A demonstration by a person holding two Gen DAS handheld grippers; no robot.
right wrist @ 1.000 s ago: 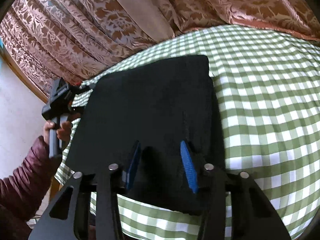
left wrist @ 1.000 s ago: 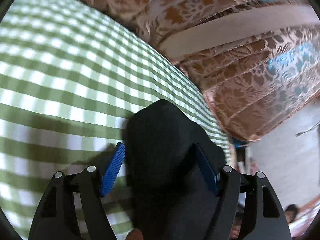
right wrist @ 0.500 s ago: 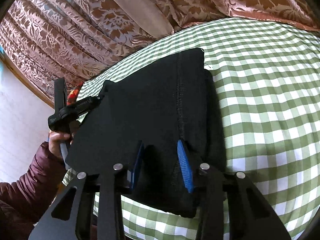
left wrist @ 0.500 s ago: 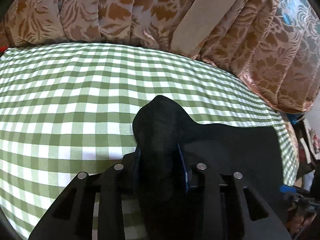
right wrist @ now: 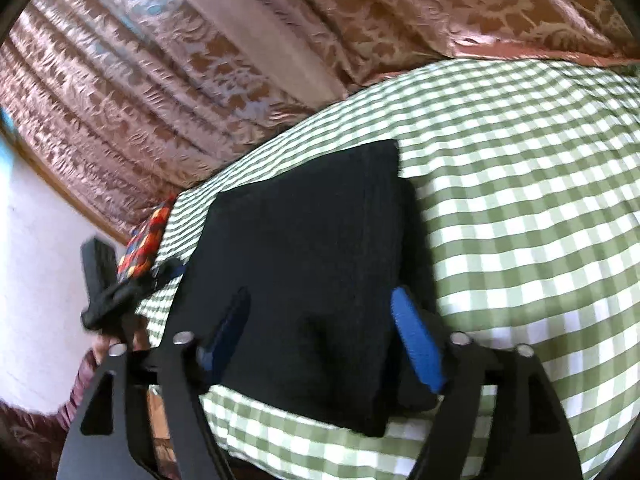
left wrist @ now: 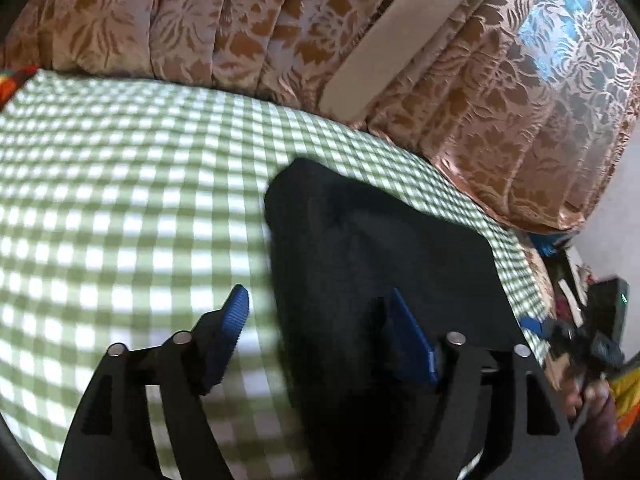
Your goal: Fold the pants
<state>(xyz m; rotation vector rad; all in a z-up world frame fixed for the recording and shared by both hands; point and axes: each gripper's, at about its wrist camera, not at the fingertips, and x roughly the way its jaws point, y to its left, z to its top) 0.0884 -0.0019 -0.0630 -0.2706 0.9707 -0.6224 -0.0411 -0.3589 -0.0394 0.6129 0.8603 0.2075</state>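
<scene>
So the black pants (right wrist: 304, 256) are lying folded into a thick, roughly rectangular slab on the bed's green-and-white checked sheet (right wrist: 520, 200). The fabric is looking matte and kind of fleecy, with a stitched seam running lengthwise near the edge on my right tongs' side, and the layers are stacking up into a soft, rounded fold at the near corner.

My right tongs (right wrist: 320, 336) have just been opening up and are now standing wide, with the near edge of the pants sitting between the ribbed blue pads (right wrist: 416, 344) but nothing pinching it, as far as I can see.

My left tongs (left wrist: 316, 332) have also just been spreading and are gaping wide. One blue ridged pad (left wrist: 236, 312) is hovering over bare checked sheet (left wrist: 120, 200), the other is over the dark cloth, so the pants' (left wrist: 380, 260) edge is running between them, not gripped. That view is a bit motion-blurred.

Beyond both tongs, heavy brocade curtains (left wrist: 500, 100) with a shiny brown leaf pattern are hanging in deep pleats right behind the bed. A bit of bright multicoloured patterned cloth (right wrist: 144, 240) is peeking out at the bed's far corner, just past my left tongs.
</scene>
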